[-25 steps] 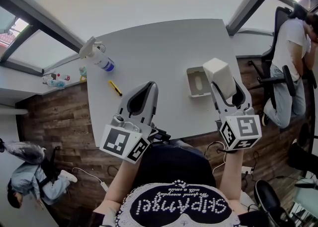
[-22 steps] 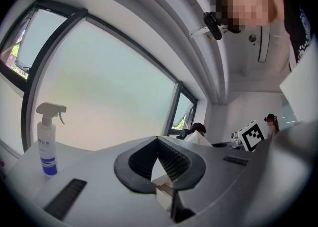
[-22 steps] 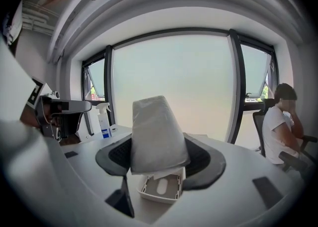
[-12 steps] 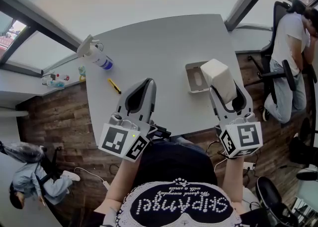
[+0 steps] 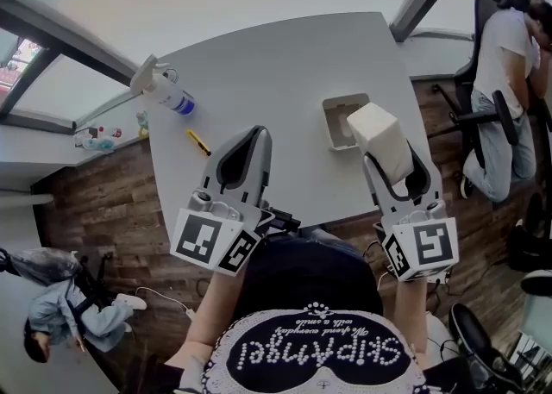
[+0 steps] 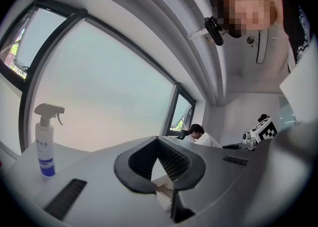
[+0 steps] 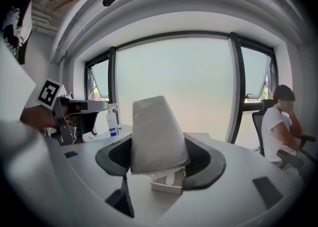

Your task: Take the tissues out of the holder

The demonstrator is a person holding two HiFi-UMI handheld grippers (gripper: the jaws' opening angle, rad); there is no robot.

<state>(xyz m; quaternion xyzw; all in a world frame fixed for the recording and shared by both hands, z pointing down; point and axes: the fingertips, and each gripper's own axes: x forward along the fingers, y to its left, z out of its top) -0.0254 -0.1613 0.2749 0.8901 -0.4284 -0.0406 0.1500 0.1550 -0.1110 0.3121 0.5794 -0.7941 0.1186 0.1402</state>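
Note:
The white tissue pack (image 5: 378, 135) is clamped between the jaws of my right gripper (image 5: 384, 153), lifted clear of the table. In the right gripper view the pack (image 7: 156, 131) stands upright between the dark pads, and my right gripper (image 7: 159, 144) is shut on it. The open white holder (image 5: 342, 120) lies on the grey table (image 5: 276, 73) just beyond and left of the pack; it shows below the pack as the holder (image 7: 166, 182). My left gripper (image 5: 256, 132) hovers over the table's near middle, its tips touching, holding nothing; seen along its own jaws, my left gripper (image 6: 159, 139) is shut.
A spray bottle (image 5: 164, 90) stands at the table's far left corner, with a yellow cutter (image 5: 200, 143) nearer in. A person sits in an office chair (image 5: 504, 82) to the right of the table. Windows surround the table.
My right gripper has drawn the tissue pack back toward me and slightly up, away from the holder. The left gripper has stayed where it was.

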